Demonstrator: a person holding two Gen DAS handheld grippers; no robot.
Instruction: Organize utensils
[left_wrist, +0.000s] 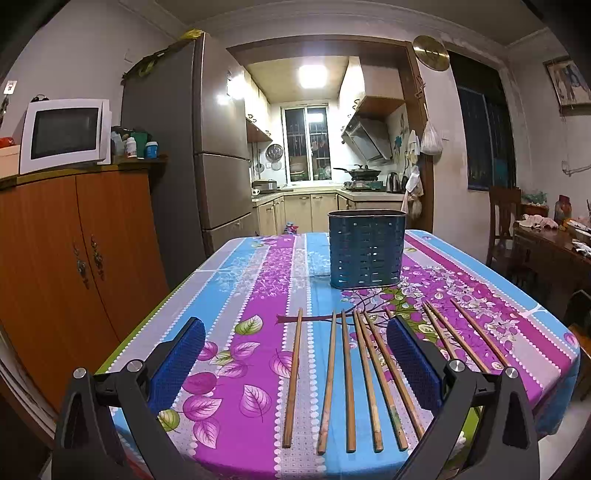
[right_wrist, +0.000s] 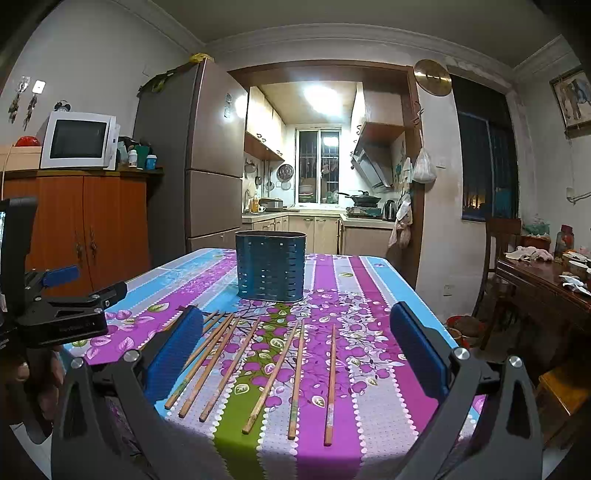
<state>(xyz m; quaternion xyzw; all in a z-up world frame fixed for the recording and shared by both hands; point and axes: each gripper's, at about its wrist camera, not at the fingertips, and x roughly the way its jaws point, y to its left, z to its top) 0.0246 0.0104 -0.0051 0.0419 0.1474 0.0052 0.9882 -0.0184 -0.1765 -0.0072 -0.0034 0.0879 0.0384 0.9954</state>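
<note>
Wooden chopsticks (left_wrist: 329, 380) lie flat and loosely side by side on the tabletop (left_wrist: 258, 280), tips pointing towards a dark blue perforated oval utensil holder (left_wrist: 365, 249), which stands upright just beyond them.

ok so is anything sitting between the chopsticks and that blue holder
Nothing visible does. The chopsticks lie loose in a row on the tablecloth, and the stretch of cloth between their far tips and the blue holder is bare. Both the left gripper and the right gripper are open.
</note>
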